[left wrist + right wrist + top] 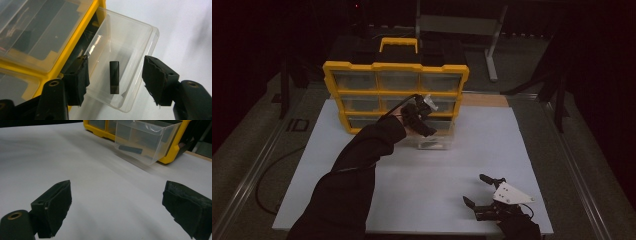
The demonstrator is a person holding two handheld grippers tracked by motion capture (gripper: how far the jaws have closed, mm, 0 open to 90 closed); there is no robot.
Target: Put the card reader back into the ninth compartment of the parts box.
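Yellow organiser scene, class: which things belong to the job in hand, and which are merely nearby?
In the job:
- left gripper, jaws open above the drawer
- clear drawer, pulled out
- small black block, lying in the drawer
- yellow organiser

Merely nearby:
- right gripper, open, resting on the white tabletop
- metal frame behind

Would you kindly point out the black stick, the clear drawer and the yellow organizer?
black stick (pixel 114 77), left gripper view, mid-body.
clear drawer (pixel 146 52), left gripper view, side wall.
yellow organizer (pixel 396 66), high view, top frame.
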